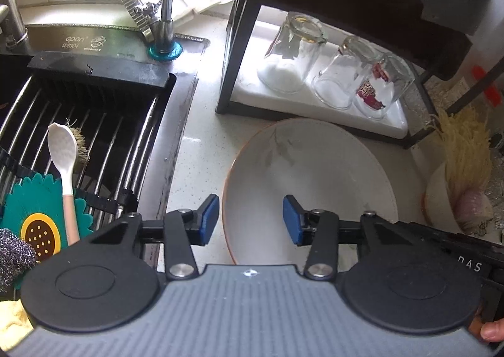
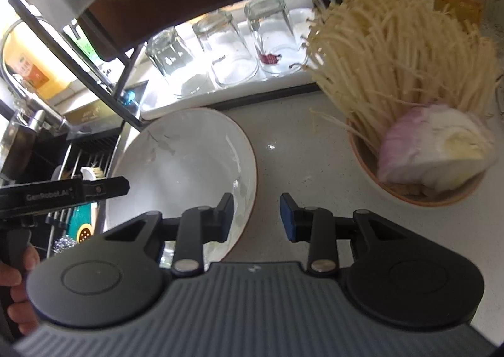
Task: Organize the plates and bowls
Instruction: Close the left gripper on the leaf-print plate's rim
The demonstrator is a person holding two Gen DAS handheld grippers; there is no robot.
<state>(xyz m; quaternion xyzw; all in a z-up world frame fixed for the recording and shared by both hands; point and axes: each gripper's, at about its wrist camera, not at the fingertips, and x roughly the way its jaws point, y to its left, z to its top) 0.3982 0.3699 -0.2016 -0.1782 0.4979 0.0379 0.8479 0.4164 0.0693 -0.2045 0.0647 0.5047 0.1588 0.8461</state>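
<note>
Grippers left [image 1: 251,220] and right [image 2: 256,217] both parted, empty, straddling white bowl [image 1: 312,168] rim

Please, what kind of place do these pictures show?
Most likely a home kitchen counter beside a sink. A faucet stands over the sink, upturned glasses dry on a rack, and an empty white bowl sits near a bowl of enoki mushrooms.

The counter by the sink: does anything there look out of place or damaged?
Nothing looks broken or spilled. The one oddity is the small orange-rimmed bowl at the right: it is overfilled, with a bundle of pale enoki mushrooms spilling over its rim and a cut purple onion on top. The large white plate sits empty.
</note>
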